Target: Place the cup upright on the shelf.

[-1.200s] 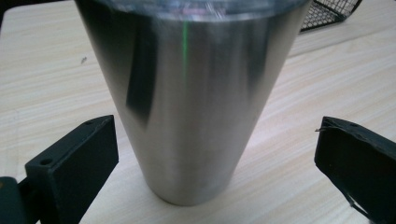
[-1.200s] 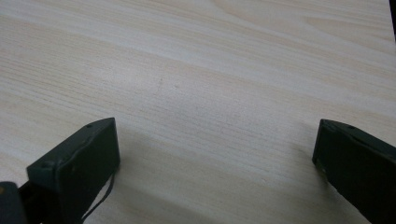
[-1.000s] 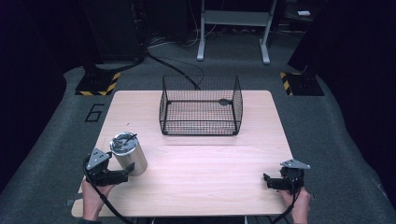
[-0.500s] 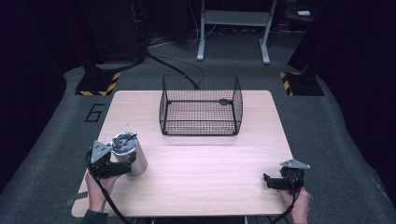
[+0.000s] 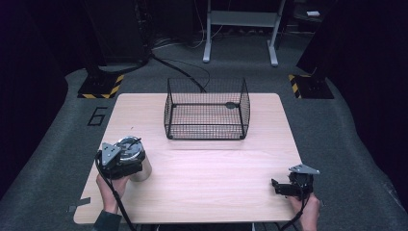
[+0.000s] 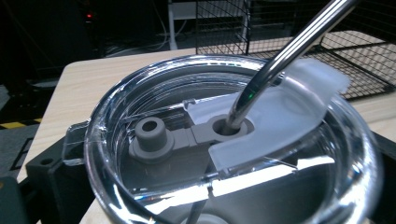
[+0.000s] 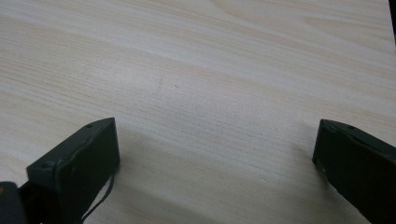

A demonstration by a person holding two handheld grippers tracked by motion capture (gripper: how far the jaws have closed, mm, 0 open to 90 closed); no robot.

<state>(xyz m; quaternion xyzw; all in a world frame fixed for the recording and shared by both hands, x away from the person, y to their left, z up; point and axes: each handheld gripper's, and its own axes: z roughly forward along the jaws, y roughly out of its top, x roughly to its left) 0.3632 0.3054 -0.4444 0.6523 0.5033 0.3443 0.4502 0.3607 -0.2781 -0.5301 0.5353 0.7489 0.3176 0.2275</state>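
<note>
A pale, light-wood table (image 5: 207, 168) with fine grain carries a black wire-mesh basket (image 5: 207, 109) of small square grid. The silvery steel tumbler (image 5: 137, 161) has a clear plastic lid (image 6: 233, 140) with a grey slider, and a shiny metal straw (image 6: 285, 51). Both grippers' jaws are matte black. Yellow-and-black hazard stripes (image 5: 101, 86) mark the dark grey floor.

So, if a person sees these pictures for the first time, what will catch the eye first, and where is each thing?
Probably the steel tumbler at the table's near left corner, with the left gripper around it; close up, its clear lid has a metal straw through the hole. Next, the black wire basket at the far middle of the wooden table. The right gripper rests open at the near right.
</note>
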